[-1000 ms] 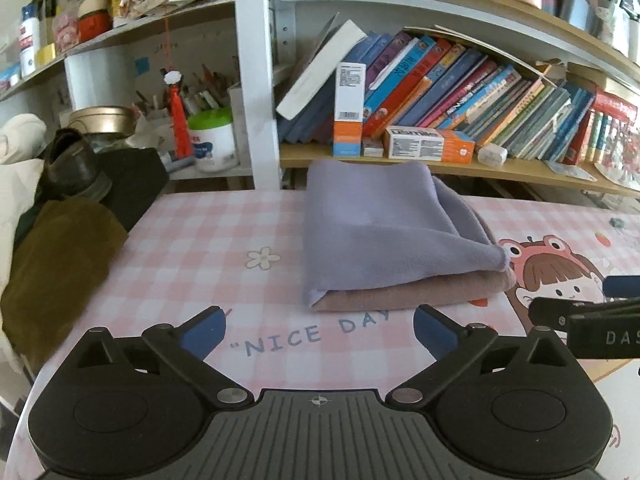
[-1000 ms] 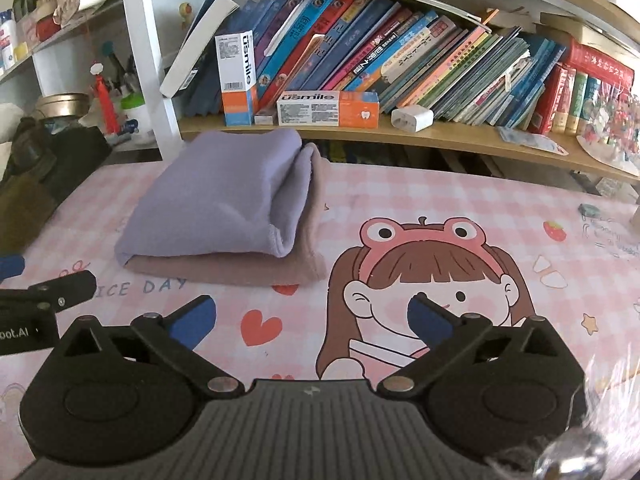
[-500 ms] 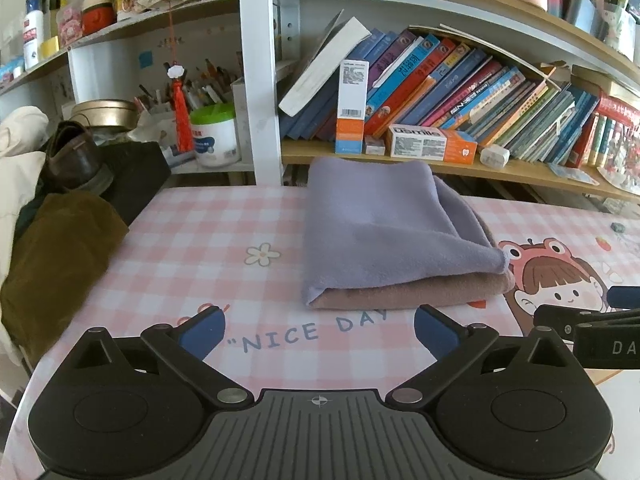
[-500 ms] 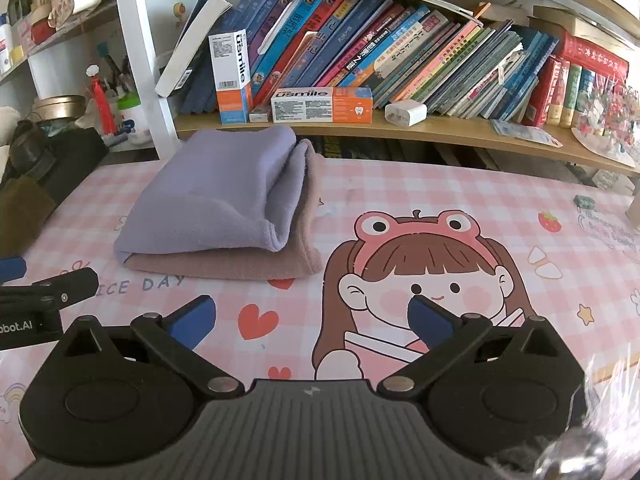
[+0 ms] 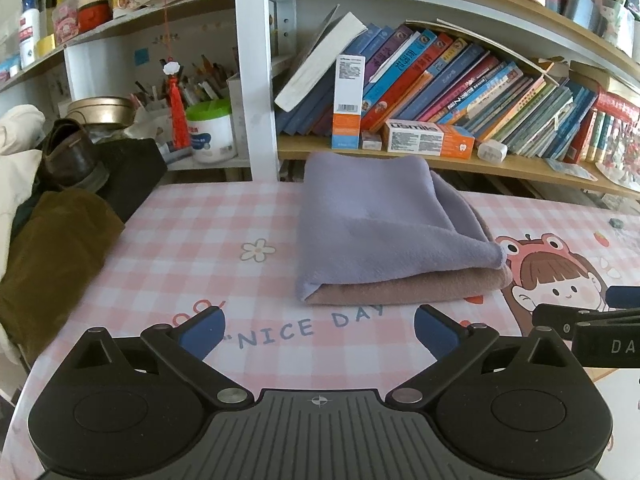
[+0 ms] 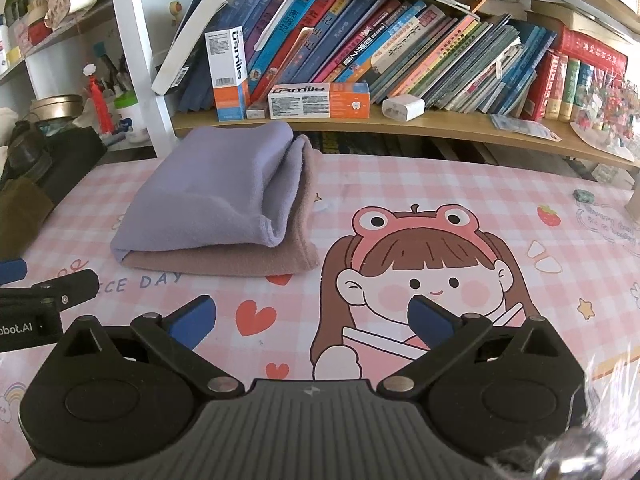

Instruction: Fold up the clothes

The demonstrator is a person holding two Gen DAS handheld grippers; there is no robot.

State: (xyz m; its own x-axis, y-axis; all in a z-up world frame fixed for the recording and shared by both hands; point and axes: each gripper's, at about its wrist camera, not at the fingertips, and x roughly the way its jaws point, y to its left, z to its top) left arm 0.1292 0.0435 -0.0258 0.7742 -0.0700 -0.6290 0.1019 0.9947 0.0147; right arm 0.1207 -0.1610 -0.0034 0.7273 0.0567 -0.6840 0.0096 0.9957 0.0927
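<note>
Folded and stacked near the desk's [image 5: 192, 240] far edge, just in front of the lower bookshelf [image 5: 520, 164]: a lavender cloth [image 5: 372, 216] on top of a dusty-pink cloth [image 5: 400, 290], the pink layer showing along the near edge and the right side. Seen from the right wrist, the same pile: lavender cloth [image 6: 208, 196] over pink cloth [image 6: 224, 262], left of the cartoon frog-hat girl [image 6: 424, 264] printed on the pink checked desk cover [image 6: 480, 184]. Left gripper [image 5: 318, 330] held low over the near edge, above the "NICE DAY" lettering [image 5: 308, 326], jaws spread wide, blue pads [image 5: 200, 330] empty, clear of the pile. Right gripper [image 6: 310, 320] likewise spread wide and empty, over the girl print, to the right of the pile and not touching it. Part of the right gripper [image 5: 588, 320] visible at the right edge of the left wrist view; part of the left gripper [image 6: 44, 300] at the left edge of the right wrist view. Off the desk's left edge, an olive-brown garment [image 5: 52, 256] and a dark shoe [image 5: 70, 152]. On the shelf behind, leaning books [image 5: 460, 80] and two toothpaste boxes, one upright [image 5: 349, 100], one lying flat [image 5: 428, 138].
</note>
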